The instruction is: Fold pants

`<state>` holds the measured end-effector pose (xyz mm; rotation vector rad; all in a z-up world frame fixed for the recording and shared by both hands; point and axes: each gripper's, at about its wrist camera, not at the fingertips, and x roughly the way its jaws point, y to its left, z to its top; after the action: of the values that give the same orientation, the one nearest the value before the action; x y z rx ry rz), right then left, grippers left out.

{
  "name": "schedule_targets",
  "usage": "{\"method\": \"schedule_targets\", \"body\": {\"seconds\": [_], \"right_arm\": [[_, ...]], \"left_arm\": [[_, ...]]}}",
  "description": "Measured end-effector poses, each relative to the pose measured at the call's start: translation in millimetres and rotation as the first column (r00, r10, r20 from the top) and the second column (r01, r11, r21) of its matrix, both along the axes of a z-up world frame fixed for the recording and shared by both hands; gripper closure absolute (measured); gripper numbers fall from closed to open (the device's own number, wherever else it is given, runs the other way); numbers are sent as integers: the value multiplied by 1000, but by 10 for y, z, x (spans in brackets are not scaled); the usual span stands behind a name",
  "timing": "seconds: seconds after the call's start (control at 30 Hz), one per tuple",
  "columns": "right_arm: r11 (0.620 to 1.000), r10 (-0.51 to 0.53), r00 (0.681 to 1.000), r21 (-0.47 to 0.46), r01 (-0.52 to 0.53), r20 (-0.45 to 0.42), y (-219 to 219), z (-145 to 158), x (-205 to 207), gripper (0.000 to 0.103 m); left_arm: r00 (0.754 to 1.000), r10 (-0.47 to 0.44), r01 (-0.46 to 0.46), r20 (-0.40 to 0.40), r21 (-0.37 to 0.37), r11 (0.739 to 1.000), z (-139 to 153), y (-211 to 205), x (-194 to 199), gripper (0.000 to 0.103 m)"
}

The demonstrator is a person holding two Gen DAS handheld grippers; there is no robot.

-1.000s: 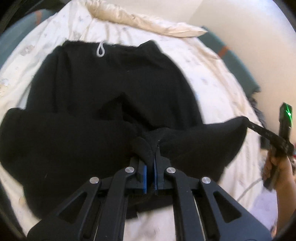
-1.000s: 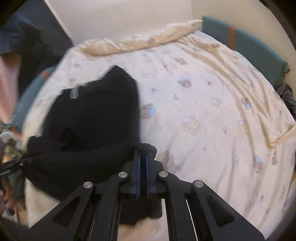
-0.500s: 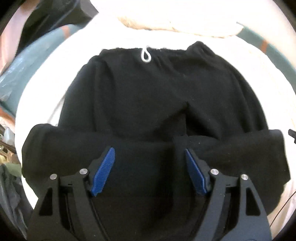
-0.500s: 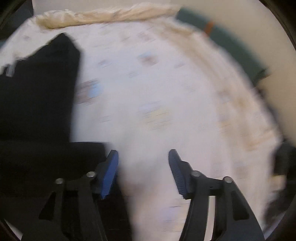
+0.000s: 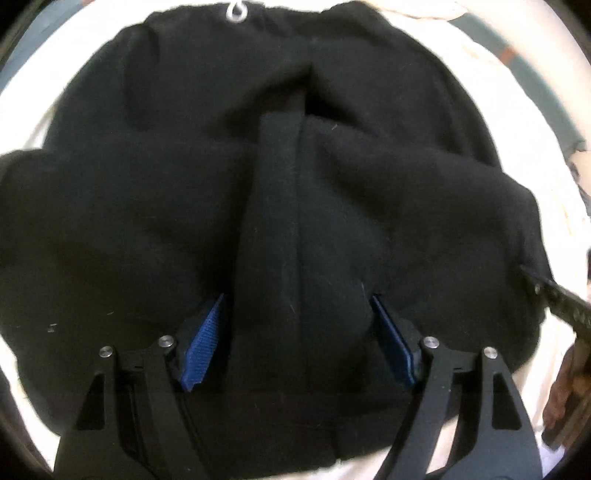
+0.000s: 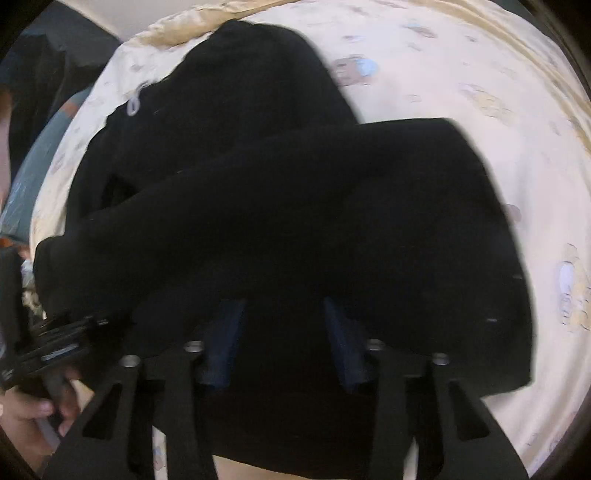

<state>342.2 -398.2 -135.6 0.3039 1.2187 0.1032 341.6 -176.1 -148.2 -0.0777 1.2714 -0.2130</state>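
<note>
Lower over the black pants on the bed than a second ago. Left tool now wide, cloth released; right tool closing, fabric between pads, cuffs at six o'clock.

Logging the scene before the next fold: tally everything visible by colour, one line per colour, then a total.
Black: 3, the pants, left tool, right tool
White: 1, the drawstring loop
Cream: 1, the printed bedsheet
Teal: 1, the bed edge with an orange stripe
Total: 6
</note>
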Motion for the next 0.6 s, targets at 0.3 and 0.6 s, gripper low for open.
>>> {"method": "schedule_targets", "body": {"seconds": [0.3, 0.6], "right_arm": [[931, -83, 993, 361, 49, 80, -76, 426, -798, 41], [683, -30, 994, 724, 99, -107, 756, -466, -1171, 37]], "left_arm": [[975, 212, -196, 63, -202, 960, 477, 1044, -1071, 13], [856, 502, -501, -126, -449, 740, -321, 1515, -1758, 13]]}}
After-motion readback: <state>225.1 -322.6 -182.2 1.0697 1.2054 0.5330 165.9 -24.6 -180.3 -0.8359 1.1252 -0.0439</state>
